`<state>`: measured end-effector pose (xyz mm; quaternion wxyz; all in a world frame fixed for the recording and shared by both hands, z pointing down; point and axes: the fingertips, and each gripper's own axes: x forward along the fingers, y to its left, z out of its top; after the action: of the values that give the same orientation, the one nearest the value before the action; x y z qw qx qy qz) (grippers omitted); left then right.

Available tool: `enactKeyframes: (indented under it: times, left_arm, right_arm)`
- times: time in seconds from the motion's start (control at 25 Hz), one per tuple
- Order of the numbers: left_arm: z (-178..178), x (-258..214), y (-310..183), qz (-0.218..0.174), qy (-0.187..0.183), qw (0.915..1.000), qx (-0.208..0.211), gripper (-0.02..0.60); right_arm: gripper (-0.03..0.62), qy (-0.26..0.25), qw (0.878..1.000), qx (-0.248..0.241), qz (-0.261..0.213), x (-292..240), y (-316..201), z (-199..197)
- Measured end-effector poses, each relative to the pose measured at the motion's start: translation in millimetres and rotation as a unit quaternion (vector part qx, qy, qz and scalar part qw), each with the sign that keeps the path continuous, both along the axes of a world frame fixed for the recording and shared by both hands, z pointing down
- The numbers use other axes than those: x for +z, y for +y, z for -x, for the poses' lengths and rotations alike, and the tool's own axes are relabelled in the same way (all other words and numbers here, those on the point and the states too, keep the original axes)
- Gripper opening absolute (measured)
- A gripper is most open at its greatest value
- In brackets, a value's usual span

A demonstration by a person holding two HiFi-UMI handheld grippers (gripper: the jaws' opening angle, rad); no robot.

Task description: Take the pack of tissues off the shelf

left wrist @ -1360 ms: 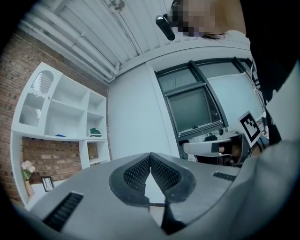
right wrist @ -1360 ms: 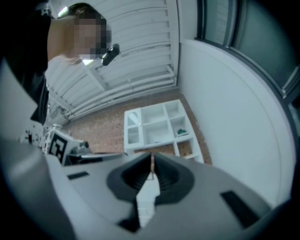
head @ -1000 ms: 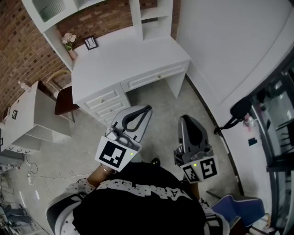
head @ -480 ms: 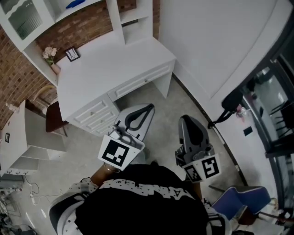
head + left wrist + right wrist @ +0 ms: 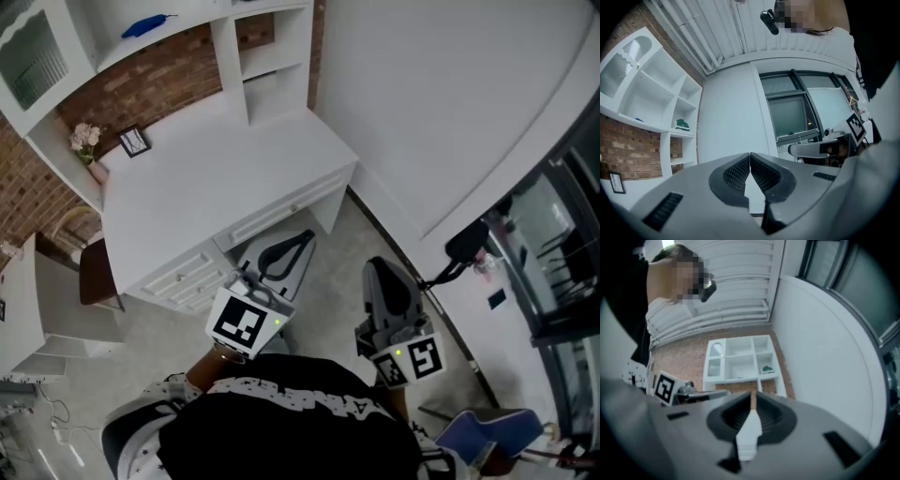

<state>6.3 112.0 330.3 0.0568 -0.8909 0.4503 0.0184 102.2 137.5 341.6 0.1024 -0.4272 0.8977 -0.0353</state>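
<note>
Left gripper (image 5: 750,158) is shut tight with nothing in it. A green pack (image 5: 682,124), likely the tissues, sits in a shelf (image 5: 670,140) cubby well ahead, up and left of it. Right gripper (image 5: 752,398), also closed and empty, lines up closer.

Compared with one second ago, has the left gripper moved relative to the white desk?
Yes. In the head view the left gripper has come closer to the front edge of the white desk.
</note>
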Motion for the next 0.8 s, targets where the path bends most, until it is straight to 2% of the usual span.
enactKeyframes:
  times: [0.24, 0.8]
  left_arm:
    - [34.6, -0.1, -43.2, 0.001, -0.001, 0.9999, -0.011, 0.035]
    - [101.2, -1.4, -96.8, -0.007, 0.013, 0.9997, -0.018, 0.035]
  right_arm:
    - [0.035, 0.006, 1.000, -0.016, -0.005, -3.6, -41.3, 35.0]
    - [0.054, 0.021, 0.999, -0.024, -0.003, -3.1, -97.8, 101.6]
